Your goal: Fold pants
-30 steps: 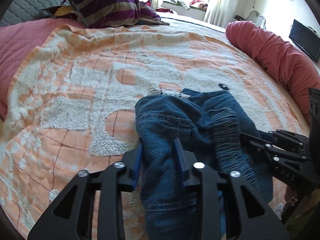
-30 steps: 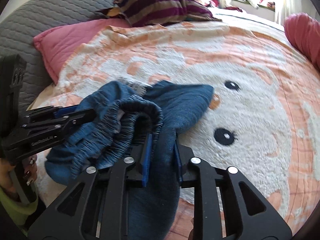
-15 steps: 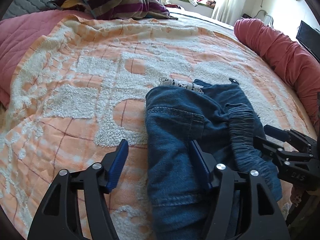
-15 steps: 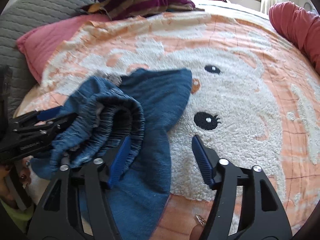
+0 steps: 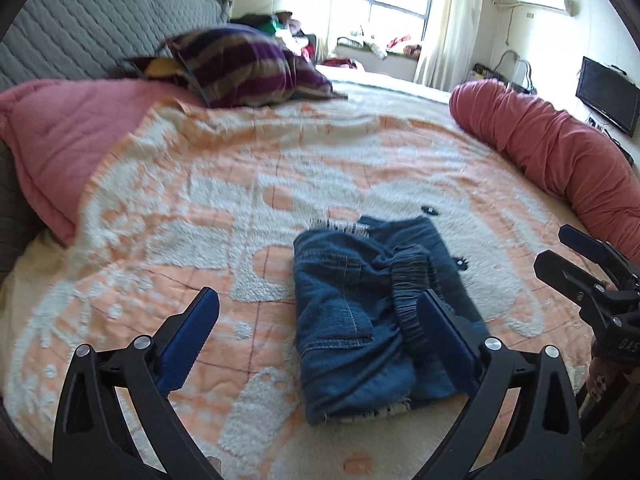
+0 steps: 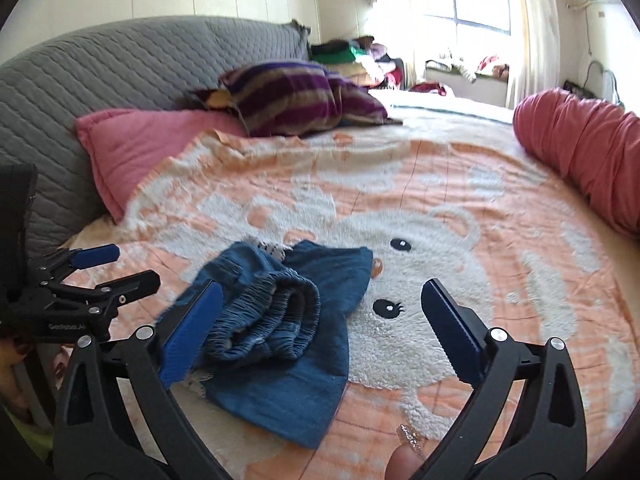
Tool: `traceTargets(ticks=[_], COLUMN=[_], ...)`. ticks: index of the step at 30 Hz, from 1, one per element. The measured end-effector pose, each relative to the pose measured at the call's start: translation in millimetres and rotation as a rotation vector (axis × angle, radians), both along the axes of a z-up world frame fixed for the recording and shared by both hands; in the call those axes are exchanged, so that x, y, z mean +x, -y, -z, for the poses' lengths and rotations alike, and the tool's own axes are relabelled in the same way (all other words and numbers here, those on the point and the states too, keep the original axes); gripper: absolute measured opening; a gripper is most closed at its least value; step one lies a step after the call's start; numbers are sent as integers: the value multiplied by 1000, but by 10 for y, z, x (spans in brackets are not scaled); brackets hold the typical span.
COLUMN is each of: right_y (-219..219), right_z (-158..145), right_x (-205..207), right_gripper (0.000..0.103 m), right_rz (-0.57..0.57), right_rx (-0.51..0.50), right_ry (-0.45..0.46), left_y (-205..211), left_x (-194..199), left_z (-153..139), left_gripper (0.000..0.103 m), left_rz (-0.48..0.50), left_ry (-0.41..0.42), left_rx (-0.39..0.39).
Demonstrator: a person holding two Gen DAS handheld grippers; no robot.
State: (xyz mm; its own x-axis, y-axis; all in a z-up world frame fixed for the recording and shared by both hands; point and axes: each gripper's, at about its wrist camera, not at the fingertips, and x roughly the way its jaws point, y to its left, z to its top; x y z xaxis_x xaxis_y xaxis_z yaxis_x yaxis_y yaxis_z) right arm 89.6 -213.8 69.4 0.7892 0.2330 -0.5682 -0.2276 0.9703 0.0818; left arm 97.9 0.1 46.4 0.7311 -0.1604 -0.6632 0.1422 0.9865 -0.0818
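Observation:
The blue denim pants lie folded in a compact bundle on the orange and white blanket, elastic waistband on top. They also show in the right wrist view. My left gripper is open and empty, raised above and behind the bundle. My right gripper is open and empty, also raised clear of the pants. The right gripper shows at the right edge of the left wrist view, and the left gripper at the left edge of the right wrist view.
A pink pillow and a striped purple cushion lie at the bed's head against a grey quilted headboard. A long red bolster runs along the right side. A window and clutter are behind.
Both grippers were shut on the pants, then opened and let go. They have since pulled back and up, leaving the folded bundle lying on the blanket.

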Motion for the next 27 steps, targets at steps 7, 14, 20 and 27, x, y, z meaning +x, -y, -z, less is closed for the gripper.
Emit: traceTargets(ticks=[7,14,20,27], right_y=[10,-26,-18,18], right_z=[-210,-235,-225,-155], right_x=[-384,-672,-880,-1061], right_gripper=[94,94,94,94], right_rz=[0,3,5,32], right_rx=[10,-4,-5,-6], right_ry=[43,51,54,51], left_y=[-20,-48,-38,-49], left_x=[-339,-629,-821,-993], left_z=[-241,-273,-127,42], left_gripper=[99,99,99,99], left_rz=[-6,-6,4,2], left_ry=[47,53,18,-16], left_rx=[4,8,20,29])
